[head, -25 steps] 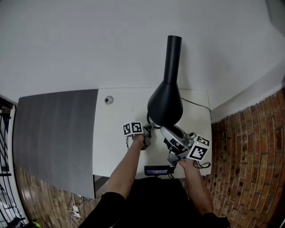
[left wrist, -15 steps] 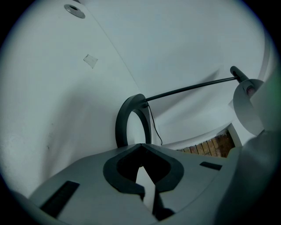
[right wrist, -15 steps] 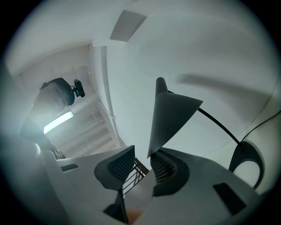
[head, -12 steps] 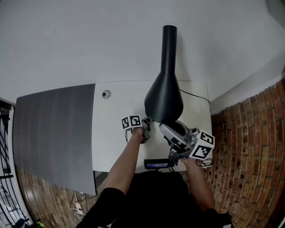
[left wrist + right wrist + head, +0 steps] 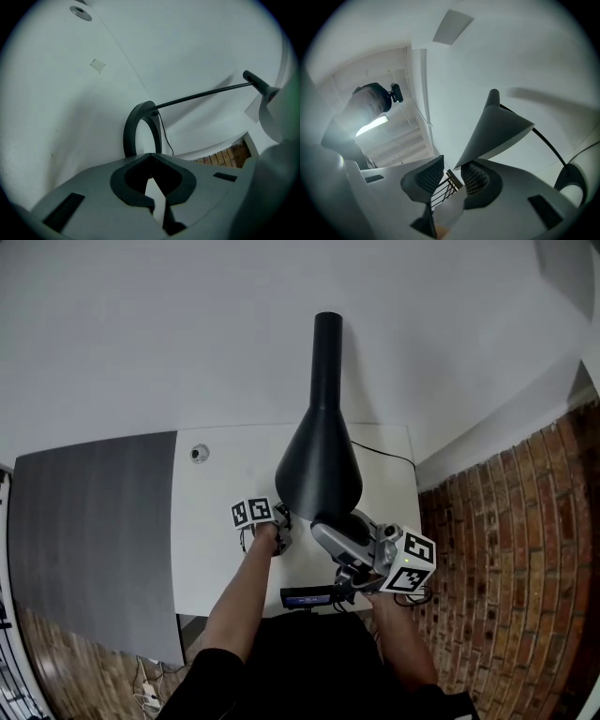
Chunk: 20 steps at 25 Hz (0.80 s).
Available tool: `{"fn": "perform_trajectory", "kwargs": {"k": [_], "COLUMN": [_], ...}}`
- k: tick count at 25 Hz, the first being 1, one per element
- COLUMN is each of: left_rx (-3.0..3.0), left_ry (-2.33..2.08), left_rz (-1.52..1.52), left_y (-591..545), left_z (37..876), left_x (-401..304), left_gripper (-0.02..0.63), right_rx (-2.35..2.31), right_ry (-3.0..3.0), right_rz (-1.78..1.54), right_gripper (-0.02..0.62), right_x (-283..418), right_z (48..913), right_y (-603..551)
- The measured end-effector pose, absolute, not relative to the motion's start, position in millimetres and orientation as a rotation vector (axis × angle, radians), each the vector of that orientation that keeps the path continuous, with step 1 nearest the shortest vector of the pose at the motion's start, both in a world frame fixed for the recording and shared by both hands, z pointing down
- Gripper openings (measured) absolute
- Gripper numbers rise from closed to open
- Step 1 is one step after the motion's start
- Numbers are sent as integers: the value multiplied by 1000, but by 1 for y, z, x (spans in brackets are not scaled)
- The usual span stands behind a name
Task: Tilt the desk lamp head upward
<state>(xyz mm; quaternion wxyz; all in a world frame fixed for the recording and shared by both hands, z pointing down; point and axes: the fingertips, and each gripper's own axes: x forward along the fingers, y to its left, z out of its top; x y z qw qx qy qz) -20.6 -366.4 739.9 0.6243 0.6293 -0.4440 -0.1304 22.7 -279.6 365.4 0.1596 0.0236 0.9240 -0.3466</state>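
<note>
A white wall [image 5: 187, 334] fills the top of the head view, and below it a white desk [image 5: 225, 484] stands against it, with a dark grey panel [image 5: 94, 512] touching its left side and red brick [image 5: 506, 549] to its right. The black lamp head [image 5: 321, 465] rises over the middle of the desk, a wide cone that narrows into a long neck pointing towards the wall. The right gripper [image 5: 323, 529] reaches in under the wide end of the cone from the near right. In the right gripper view its jaws [image 5: 451, 171] are spread, and the corner of the lamp head's rim [image 5: 494, 133] comes down into the gap, lying just against the right-hand pad; nothing is pinched. The left gripper [image 5: 281, 521] sits low on the desk just left of the cone. In the left gripper view its jaws [image 5: 150, 157] are pressed together with nothing between them, and their tips cover the near part of the ring base [image 5: 133, 126], a black hoop lying on the desk; whether they touch it cannot be told. A thin black stem [image 5: 201, 96] runs from the hoop off to the right. A thin cable [image 5: 384, 454] trails across the far right of the desk. A small dark box with a lit strip [image 5: 309, 597] sits at the near edge, and a small round metal cap [image 5: 199, 454] is set in the far left corner.
</note>
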Motion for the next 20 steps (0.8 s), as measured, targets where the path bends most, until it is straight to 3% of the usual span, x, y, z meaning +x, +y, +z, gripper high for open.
{"fn": "perform_trajectory", "kwargs": {"k": [20], "left_rx": [1441], "left_ry": [-1024], "left_rz": [-295], "left_y": [-369], "left_z": [740], "left_x": [-16], "left_gripper": [12], "right_rx": [111], "right_ry": [2630], "right_rz": [-852], "right_gripper": [114], "right_x": [26], "right_z": [310], "right_y": [-275]}}
